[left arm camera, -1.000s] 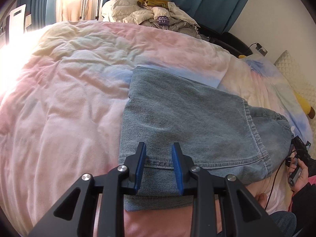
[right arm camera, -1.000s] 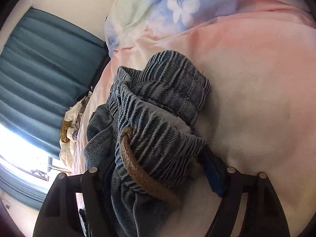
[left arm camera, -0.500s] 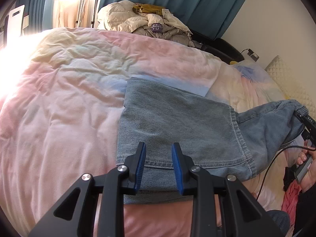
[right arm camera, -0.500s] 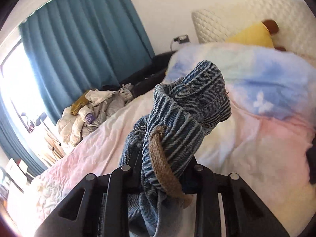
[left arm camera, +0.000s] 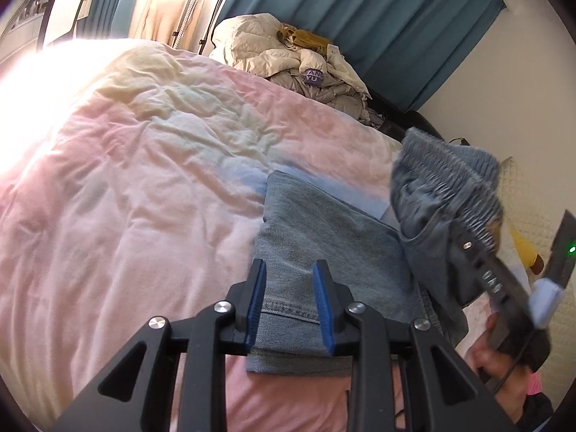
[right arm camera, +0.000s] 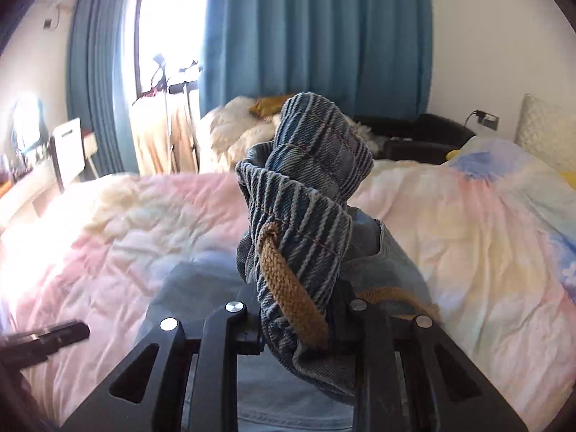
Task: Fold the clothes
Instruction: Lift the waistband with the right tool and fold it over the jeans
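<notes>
Blue denim pants (left arm camera: 324,252) lie partly folded on the pink bed. My left gripper (left arm camera: 289,304) is open, its blue pads hovering over the near hem edge, touching nothing that I can see. My right gripper (right arm camera: 298,324) is shut on the ribbed elastic waistband (right arm camera: 306,194) with its tan drawstring (right arm camera: 288,288), holding it lifted above the folded legs. In the left wrist view the raised waistband (left arm camera: 446,180) and the right gripper (left arm camera: 478,259) hang at the right, over the folded part.
A pastel pink and blue duvet (left arm camera: 126,180) covers the bed. A pile of beige clothes (left arm camera: 288,57) sits at the far edge by the teal curtain (right arm camera: 316,28). A quilted pillow (right arm camera: 543,129) and a yellow toy (left arm camera: 525,252) lie at the right.
My right gripper has lifted the waistband off the bed and swung it up and over toward the folded legs. My left gripper has stayed open over the hem.
</notes>
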Available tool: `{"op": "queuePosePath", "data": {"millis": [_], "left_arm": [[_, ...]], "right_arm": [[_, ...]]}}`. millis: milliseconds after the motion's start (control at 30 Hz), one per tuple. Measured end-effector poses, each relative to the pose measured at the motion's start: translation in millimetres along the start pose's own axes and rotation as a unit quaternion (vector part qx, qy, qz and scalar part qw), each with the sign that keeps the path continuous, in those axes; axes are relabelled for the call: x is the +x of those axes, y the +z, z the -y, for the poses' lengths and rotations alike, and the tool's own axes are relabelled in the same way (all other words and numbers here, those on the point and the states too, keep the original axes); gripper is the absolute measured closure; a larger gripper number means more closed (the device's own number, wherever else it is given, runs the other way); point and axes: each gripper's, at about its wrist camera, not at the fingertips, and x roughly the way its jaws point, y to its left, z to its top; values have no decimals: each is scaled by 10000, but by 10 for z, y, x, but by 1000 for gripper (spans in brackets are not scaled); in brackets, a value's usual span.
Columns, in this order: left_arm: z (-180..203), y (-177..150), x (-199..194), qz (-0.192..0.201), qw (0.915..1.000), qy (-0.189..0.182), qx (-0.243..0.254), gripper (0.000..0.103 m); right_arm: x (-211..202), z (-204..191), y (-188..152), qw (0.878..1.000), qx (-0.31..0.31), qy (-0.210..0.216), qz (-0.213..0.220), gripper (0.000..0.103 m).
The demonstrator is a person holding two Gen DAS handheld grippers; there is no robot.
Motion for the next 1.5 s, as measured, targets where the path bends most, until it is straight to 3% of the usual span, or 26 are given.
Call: {"op": "queuePosePath", "data": {"millis": [100,200,433,533,633,667,700,733,767,967,1167,1333,1500], "left_arm": [[-87,31,-22,5,9999,-55,-148,76],[-156,64,-67,68,9995,-101,-285,76],[-319,181,-212,372,9976,-177,-561,76],[-393,198,-208,396,9971,-109,-647,76],[-480,200,-138,305,9965,-68,-777,76],[-502,199,-111,265,9963,-71,-819,76],[-521,198,-82,220,9960,-82,-861,76],[-528,197,-60,193,9959,-86,-875,76],[-530,198,-41,174,9960,-85,-877,76],[-473,173,-13,195,9973,-96,-708,76],[-328,264,52,186,9986,-198,-458,76],[-190,364,116,152,9992,-297,-228,76],[115,508,186,-10,9963,-402,759,76]], "right_arm": [[277,-507,-317,9946,-902,-210,-461,81],[256,-763,-495,9869,-1524,-415,-317,81],[-80,-948,-475,9884,-1478,-6,349,81],[29,-1164,-577,9862,-1643,140,151,79],[167,-1283,-693,9843,-1749,235,-54,72],[187,-1296,-715,9833,-1796,262,-94,67],[175,-1300,-731,9828,-1785,462,-114,54],[148,-1292,-734,9829,-1721,635,-154,33],[119,-1282,-734,9829,-1648,793,-201,30],[-93,-1035,-614,9848,-847,1469,-384,30],[-286,-493,-405,9824,408,1816,-168,30],[68,-251,-51,9764,999,1884,-336,34],[523,-188,218,9736,1194,1855,-580,36]]}}
